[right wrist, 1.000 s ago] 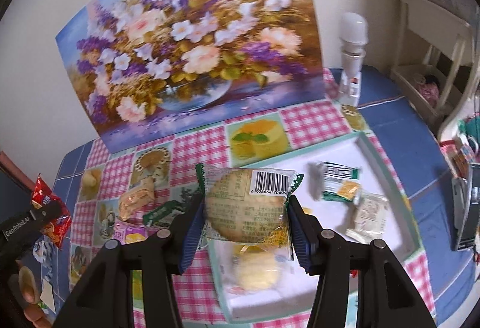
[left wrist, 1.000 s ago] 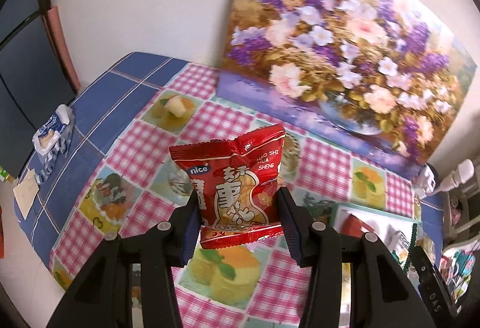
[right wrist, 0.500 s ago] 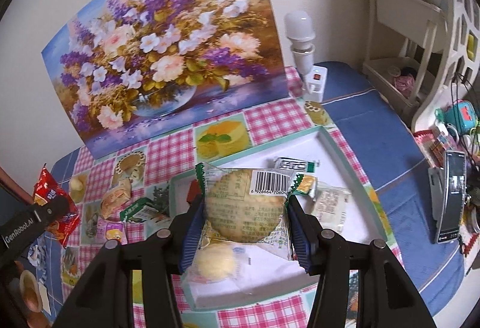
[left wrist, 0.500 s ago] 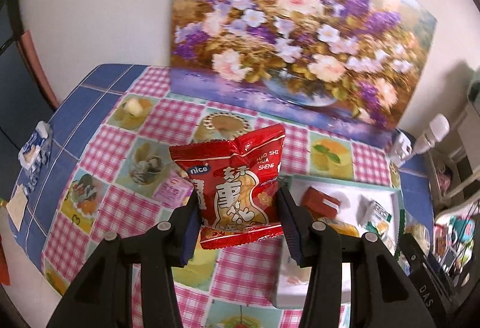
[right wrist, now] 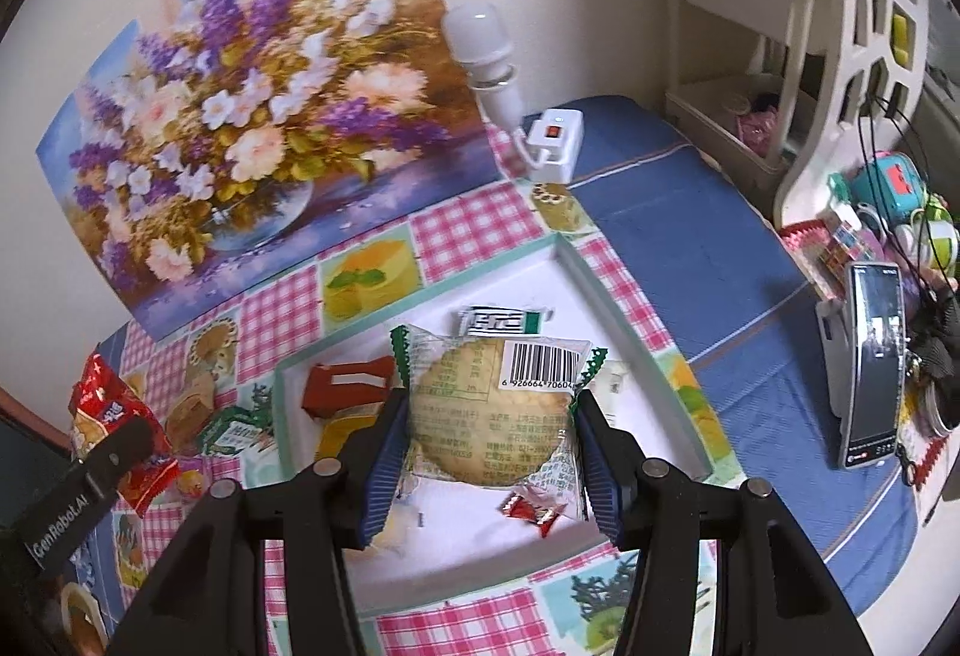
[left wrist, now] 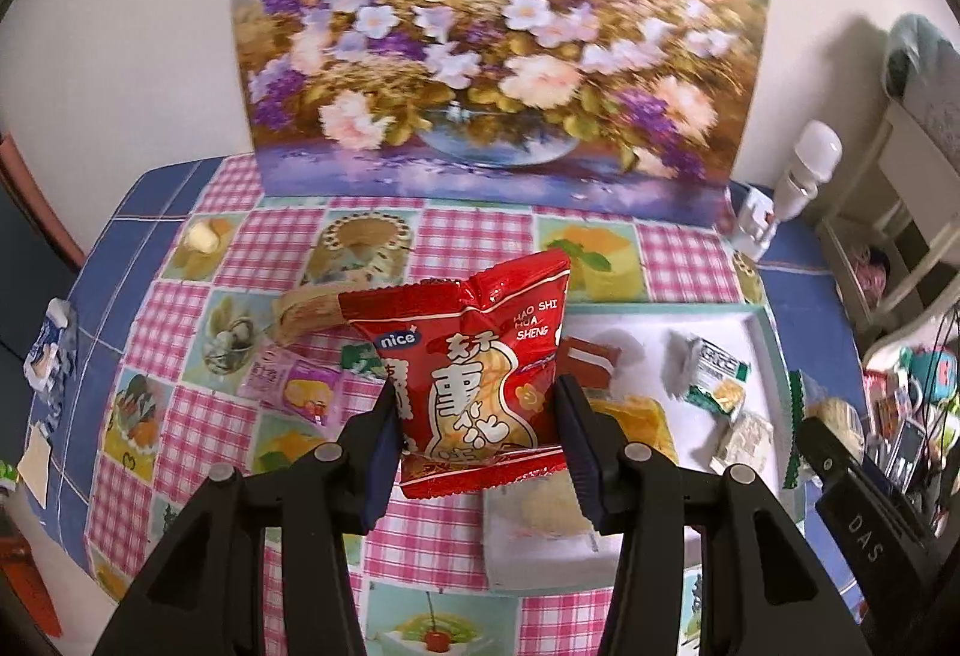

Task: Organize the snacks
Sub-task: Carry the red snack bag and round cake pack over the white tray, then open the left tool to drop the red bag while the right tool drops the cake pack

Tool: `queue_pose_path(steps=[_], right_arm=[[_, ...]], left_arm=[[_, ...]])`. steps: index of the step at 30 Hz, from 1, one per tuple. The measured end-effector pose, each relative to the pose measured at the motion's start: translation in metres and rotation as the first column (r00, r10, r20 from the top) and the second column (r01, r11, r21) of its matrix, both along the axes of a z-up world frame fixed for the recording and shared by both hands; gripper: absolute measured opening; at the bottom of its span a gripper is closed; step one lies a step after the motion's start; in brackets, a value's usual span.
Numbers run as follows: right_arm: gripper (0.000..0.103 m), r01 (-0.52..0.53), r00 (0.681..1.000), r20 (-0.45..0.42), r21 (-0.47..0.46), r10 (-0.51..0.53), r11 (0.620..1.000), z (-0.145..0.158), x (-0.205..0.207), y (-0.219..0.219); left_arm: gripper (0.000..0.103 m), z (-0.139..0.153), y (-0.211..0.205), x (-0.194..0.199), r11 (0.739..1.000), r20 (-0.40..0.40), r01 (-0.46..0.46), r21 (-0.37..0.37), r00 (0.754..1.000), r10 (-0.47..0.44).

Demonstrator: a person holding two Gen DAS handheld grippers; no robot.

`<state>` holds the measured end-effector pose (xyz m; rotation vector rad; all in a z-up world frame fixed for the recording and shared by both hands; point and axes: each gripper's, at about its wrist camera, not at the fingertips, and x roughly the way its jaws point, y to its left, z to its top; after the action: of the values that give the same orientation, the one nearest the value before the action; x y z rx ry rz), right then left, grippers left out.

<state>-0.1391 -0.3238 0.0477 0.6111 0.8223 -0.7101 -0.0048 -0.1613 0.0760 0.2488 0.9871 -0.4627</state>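
The left claw (left wrist: 477, 431) is clamped on a red peanut snack bag (left wrist: 474, 374), holding it upright above the checkered surface (left wrist: 180, 416) just left of the white tray (left wrist: 759, 323), with a purple snack packet (left wrist: 294, 386) and a tan wrapped cake (left wrist: 306, 311) lying on the cloth beyond it. The right claw (right wrist: 489, 446) is clamped on a clear-wrapped round biscuit (right wrist: 492, 416), barcode facing up, held over the tray (right wrist: 576, 266), where a red box (right wrist: 345, 389), a green-and-white packet (right wrist: 501, 321) and a small red candy (right wrist: 531, 512) lie. A flower painting (right wrist: 240, 128) leans against the wall at the back of the surface.
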Motion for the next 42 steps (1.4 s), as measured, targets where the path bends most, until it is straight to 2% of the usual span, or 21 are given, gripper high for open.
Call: queue_pose_path(steps=[11,18,29,39,42], right_arm=[[0.056,0.05,0.999,-0.01,0.055,-0.05,0.997,-0.013,-0.017,-0.024],[0.056,0.063,0.997,-0.043,0.094,-0.059,0.994,-0.03,-0.019,-0.03],[0.056,0.039,0.993,-0.117,0.183,-0.018,0.982,-0.07,-0.006,-0.031],[0.056,0.049,0.992,-0.123,0.205,-0.024,0.978,-0.076,-0.006,-0.034],[0.056,0.052,0.992,-0.12,0.21,-0.027,0.976,-0.076,-0.007,-0.035]], left_arm=[[0.051,-0.018,-0.031,-0.017,0.996,-0.047,0.083,0.031,0.996,-0.081],[0.051,-0.039,-0.054,-0.029,0.988,-0.087,0.144,0.061,0.987,-0.138],[0.051,-0.08,-0.07,-0.031,0.976,-0.149,0.174,0.133,0.977,-0.154],[0.051,-0.095,-0.072,-0.029,0.976,-0.204,0.177,0.129,0.968,-0.148],[0.061,-0.093,-0.071,-0.028,0.977,-0.199,0.173,0.122,0.969,-0.146]])
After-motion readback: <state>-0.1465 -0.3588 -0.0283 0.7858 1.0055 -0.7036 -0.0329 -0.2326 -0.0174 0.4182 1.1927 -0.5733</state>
